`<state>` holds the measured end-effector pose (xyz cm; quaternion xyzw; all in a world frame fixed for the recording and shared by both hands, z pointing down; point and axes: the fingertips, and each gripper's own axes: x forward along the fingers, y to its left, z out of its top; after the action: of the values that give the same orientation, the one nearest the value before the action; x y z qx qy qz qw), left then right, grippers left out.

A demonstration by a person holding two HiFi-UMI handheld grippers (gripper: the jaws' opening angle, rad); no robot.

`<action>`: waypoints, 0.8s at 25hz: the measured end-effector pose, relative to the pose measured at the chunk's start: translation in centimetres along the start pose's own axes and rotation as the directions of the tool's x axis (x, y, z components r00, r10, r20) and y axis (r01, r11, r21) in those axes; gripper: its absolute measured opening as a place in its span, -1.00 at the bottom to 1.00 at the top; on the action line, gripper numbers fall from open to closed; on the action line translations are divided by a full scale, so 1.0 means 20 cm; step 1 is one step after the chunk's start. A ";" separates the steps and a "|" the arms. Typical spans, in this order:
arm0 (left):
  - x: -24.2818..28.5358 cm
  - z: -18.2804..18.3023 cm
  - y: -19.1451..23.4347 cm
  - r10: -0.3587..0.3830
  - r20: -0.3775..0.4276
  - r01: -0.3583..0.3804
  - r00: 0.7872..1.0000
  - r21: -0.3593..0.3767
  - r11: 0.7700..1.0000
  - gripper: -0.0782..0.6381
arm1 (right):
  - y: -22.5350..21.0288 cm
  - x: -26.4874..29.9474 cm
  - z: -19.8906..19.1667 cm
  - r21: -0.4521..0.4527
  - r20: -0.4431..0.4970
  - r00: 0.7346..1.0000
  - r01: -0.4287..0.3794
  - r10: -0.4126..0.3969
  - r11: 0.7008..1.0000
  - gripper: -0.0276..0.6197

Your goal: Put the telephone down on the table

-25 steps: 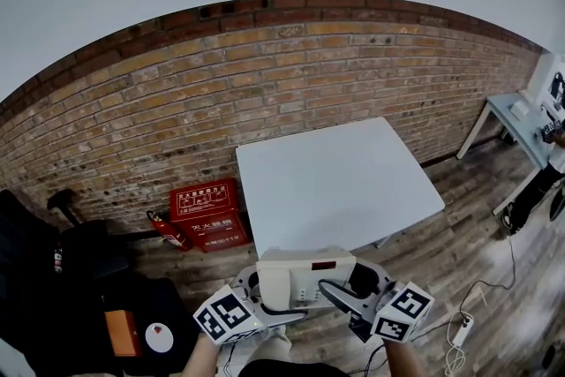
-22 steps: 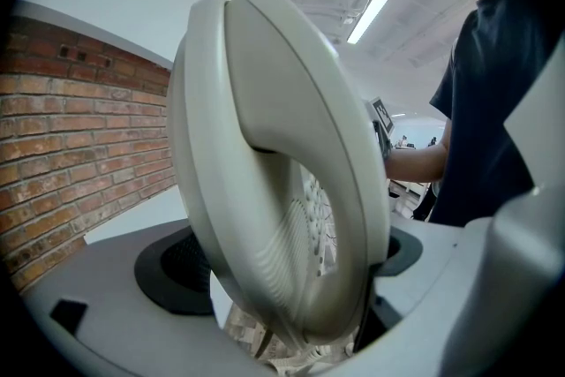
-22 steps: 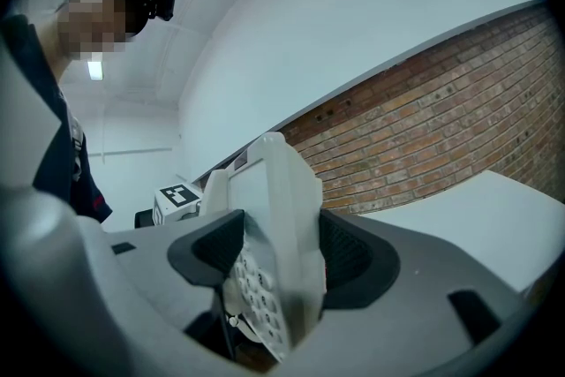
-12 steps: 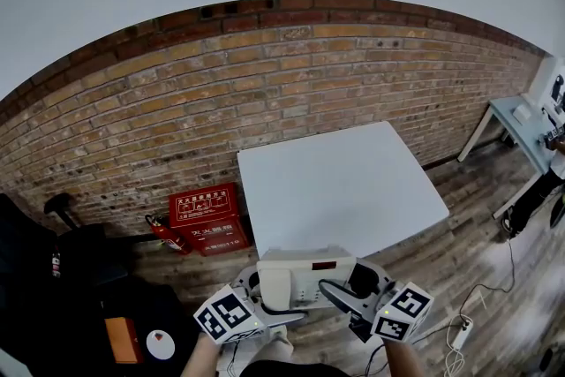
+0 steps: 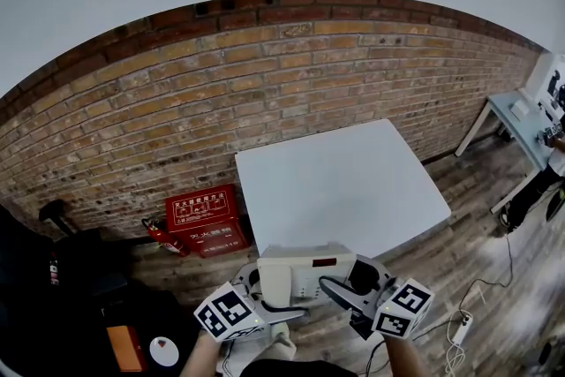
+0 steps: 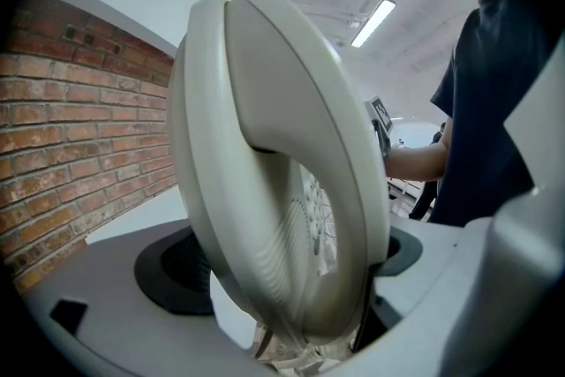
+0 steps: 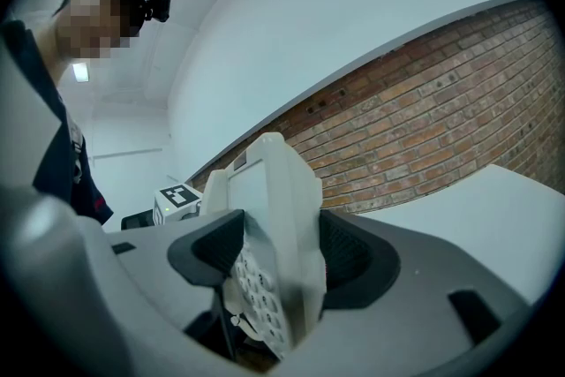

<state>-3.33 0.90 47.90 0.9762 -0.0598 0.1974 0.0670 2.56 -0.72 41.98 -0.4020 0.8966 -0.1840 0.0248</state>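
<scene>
Handset and keypad each show in only one view. The left gripper view shows the cream plastic desk telephone (image 6: 282,190) standing on edge. Its curved handset faces the camera, and what looks like coiled cord is bunched at the bottom. The jaws of the left gripper (image 6: 291,296) are spread about as wide as the body is thick, and they press on it from both sides. The right gripper view alone shows the keypad face with its rows of pale buttons. The dark pads of the right gripper (image 7: 269,265) clamp the telephone's other end at much the same width.

Neither gripper view places the telephone in the room, but the head view does. There the telephone is held level in the air just off the near edge of the white square table (image 5: 340,181), not touching it. The wooden plank floor (image 5: 441,260) lies beneath it. The left gripper holds its left end and the right gripper its right end. Beyond the table's far edge runs a red-brown brick wall (image 5: 221,93). A red printed box (image 5: 205,221) sits on the floor beside the table's left edge.
</scene>
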 end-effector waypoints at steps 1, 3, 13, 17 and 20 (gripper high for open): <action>-0.01 0.00 0.02 -0.002 0.001 0.002 1.000 0.002 1.000 0.61 | 0.00 0.02 0.00 0.000 0.000 1.000 0.002 -0.002 1.000 -0.12; -0.01 0.00 0.05 -0.007 0.003 0.007 1.000 -0.001 1.000 0.61 | -0.01 0.05 0.01 0.002 0.001 1.000 0.005 -0.005 1.000 -0.12; -0.05 -0.02 0.23 -0.038 0.003 0.038 0.999 -0.021 0.999 0.61 | -0.08 0.22 0.03 0.024 -0.007 0.999 0.035 -0.035 0.999 -0.12; -0.06 -0.04 0.29 -0.053 0.003 0.054 0.999 -0.026 0.998 0.61 | -0.10 0.28 0.02 0.028 -0.009 0.999 0.049 -0.049 0.998 -0.12; -0.07 -0.06 0.32 -0.061 0.000 0.061 0.998 -0.028 0.998 0.61 | -0.11 0.31 0.01 0.033 -0.011 0.998 0.055 -0.055 0.998 -0.12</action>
<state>-5.96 -5.11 49.19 0.9764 -0.0327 0.1949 0.0868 0.00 -6.79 43.15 -0.4252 0.8821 -0.2015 0.0218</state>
